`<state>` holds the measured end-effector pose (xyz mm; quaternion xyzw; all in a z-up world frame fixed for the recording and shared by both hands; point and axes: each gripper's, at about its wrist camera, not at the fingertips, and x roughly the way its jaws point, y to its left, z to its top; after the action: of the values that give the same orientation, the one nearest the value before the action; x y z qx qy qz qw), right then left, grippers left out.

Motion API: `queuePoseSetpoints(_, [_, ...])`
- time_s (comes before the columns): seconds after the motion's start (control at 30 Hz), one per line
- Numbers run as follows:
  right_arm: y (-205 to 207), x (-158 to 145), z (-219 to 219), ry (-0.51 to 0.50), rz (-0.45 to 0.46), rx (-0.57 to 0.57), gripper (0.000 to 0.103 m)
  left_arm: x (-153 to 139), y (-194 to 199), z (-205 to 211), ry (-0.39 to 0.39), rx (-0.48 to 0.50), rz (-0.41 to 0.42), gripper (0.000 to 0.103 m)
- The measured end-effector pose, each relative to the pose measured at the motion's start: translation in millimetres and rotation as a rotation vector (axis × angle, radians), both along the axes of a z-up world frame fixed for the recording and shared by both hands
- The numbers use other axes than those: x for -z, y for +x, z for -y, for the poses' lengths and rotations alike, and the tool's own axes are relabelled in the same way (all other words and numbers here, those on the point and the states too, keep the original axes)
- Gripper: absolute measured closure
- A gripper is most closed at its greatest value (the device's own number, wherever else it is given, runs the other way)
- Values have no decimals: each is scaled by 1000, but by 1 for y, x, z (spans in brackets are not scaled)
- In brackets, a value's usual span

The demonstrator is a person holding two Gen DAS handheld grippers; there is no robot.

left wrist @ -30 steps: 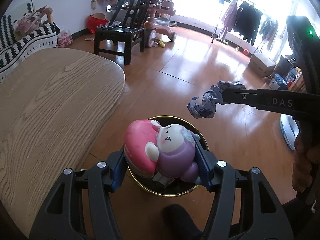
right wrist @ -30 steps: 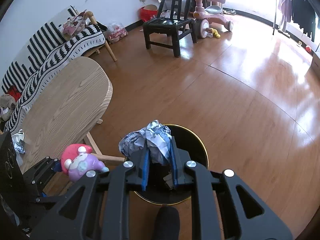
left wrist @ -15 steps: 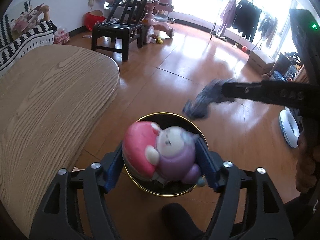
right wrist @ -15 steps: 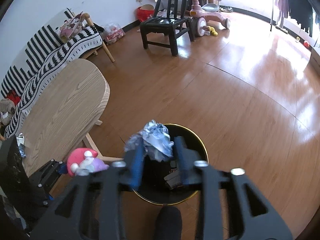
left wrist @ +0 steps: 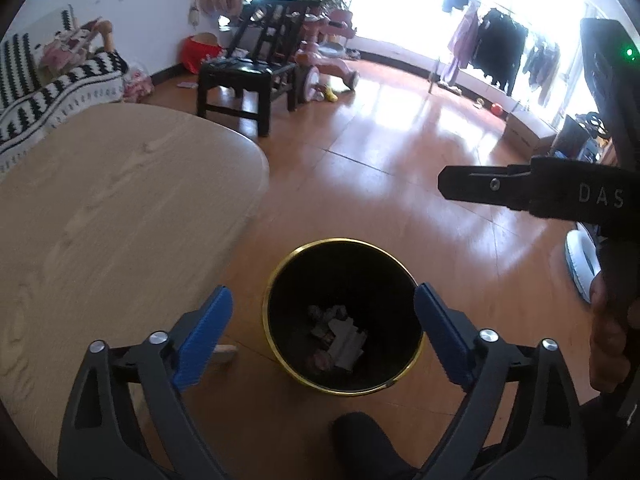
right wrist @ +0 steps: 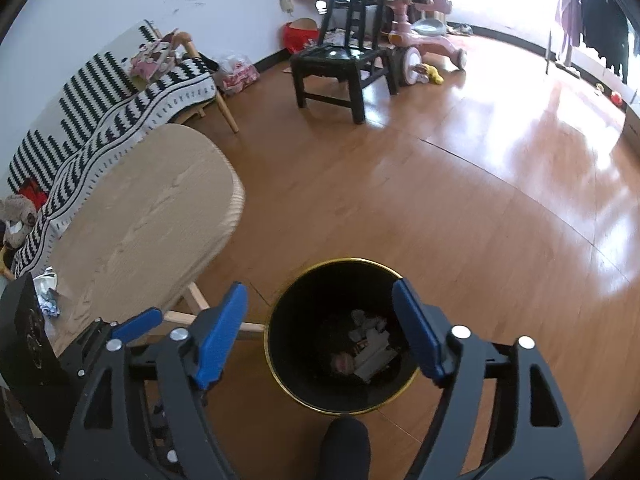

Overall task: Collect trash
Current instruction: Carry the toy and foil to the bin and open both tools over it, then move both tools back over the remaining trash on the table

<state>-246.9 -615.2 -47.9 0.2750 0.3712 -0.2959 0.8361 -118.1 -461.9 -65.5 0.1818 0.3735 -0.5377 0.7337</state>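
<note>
A black bin with a gold rim [left wrist: 340,241] [right wrist: 352,259] stands on the wooden floor right under both grippers. Paper scraps [left wrist: 344,340] [right wrist: 370,346] and something pink lie at its bottom. My left gripper [left wrist: 322,291] hangs over the bin's mouth, its jaws opening wide with nothing between them. My right gripper [right wrist: 320,286] is over the same bin, jaws also opening and empty; the left wrist view shows one of its fingers [left wrist: 480,186] from the side. A crumpled silvery wad [right wrist: 48,296] lies on the table near the left gripper's body.
A light wooden oval table [left wrist: 120,200] [right wrist: 152,216] stands left of the bin. A black chair [right wrist: 340,64], a pink tricycle [right wrist: 424,40] and a striped sofa [right wrist: 100,100] are farther back. A person's hand [left wrist: 608,340] and dark foot [right wrist: 344,440] are close.
Both grippers have gone from shut to wide open. The pink and purple toy has left the left jaws and the crumpled grey wad has left the right jaws; both are gone from between them.
</note>
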Motion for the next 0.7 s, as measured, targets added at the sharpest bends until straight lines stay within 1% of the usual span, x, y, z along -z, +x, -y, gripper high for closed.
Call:
queuePoseSetpoints(0.13, [24,-16,-23,-23,24,-41,16,-20,17,-33,-28,-55,16,9])
queuePoseSetpoints(0.2, [38,-23,-34,-35,37,-66,12,-31,34,-59,-33,-109,39,7])
queuePoseSetpoints(0.27, [57,-29,-49,-46,54,-95,11,-38,51,-81,-25,-163,68,7])
queuePoseSetpoints(0.37, [95,-36,-74,-19,75,-153,11,-49,77,-122,-11,-259,108,7])
queuePoseSetpoints(0.4, [109,-40,-84,-13,87,-174,10,-53,90,-145,-7,-312,122,7])
queuePoseSetpoints(0.53, [171,-53,-138,-18,119,-283,9,-61,130,-214,-11,-452,134,7])
queuePoseSetpoints(0.57, [190,-54,-157,-16,122,-324,9,-62,144,-240,-9,-506,142,7])
queuePoseSetpoints(0.63, [223,-53,-193,-9,118,-405,9,-62,163,-277,-3,-582,158,7])
queuePoseSetpoints(0.7, [248,-50,-221,-6,113,-468,9,-62,183,-319,-1,-666,165,7])
